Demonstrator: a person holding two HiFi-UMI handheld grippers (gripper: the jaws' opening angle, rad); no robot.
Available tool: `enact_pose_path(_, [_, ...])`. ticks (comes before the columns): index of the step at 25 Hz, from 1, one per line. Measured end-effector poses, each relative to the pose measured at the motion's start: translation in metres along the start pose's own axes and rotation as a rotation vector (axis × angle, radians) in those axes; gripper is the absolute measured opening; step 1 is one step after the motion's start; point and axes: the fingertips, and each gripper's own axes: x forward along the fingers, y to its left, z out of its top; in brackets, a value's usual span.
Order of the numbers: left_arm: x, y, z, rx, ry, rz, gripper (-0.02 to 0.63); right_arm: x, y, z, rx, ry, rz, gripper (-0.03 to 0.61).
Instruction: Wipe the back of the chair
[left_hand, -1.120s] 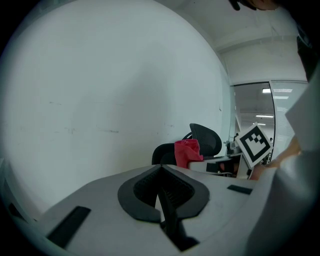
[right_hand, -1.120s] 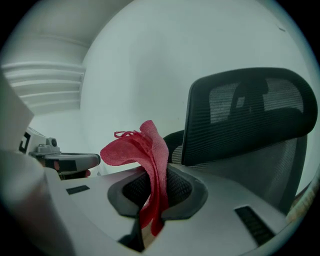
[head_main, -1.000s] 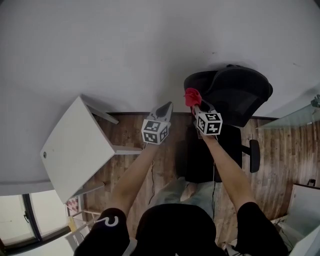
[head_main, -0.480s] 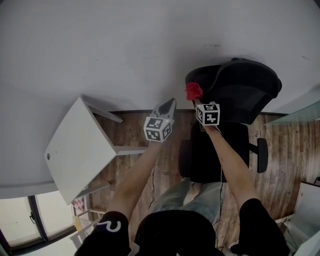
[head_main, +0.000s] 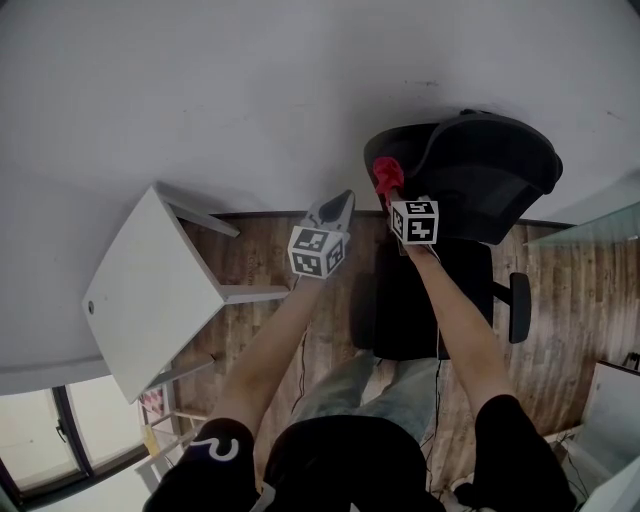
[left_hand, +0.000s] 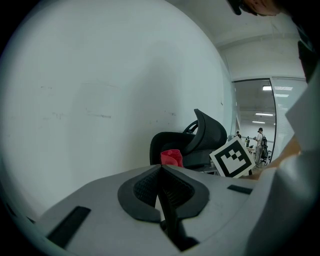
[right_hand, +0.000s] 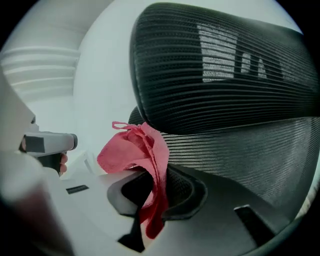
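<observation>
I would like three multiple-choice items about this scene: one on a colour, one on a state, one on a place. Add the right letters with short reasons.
1. What colour is the crumpled cloth in the right gripper?
A. blue
B. red
C. yellow

2. How is the left gripper?
A. shut and empty
B. wide open
C. shut on a sponge

3. In the head view, where is the white square table?
A. between the two grippers
B. right of the right gripper
C. left of the left gripper

Answers:
1. B: the cloth pinched in the jaws is red.
2. A: its jaws meet with nothing between them.
3. C: the table lies beyond the left arm.
</observation>
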Motion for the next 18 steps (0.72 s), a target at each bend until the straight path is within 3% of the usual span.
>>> enact_pose_path(18, [0.021, -0.048, 0.007, 0.025, 0.002, -0.009, 0.025, -0.03, -0.077, -0.008, 0.018, 0.032, -0.07, 0.069])
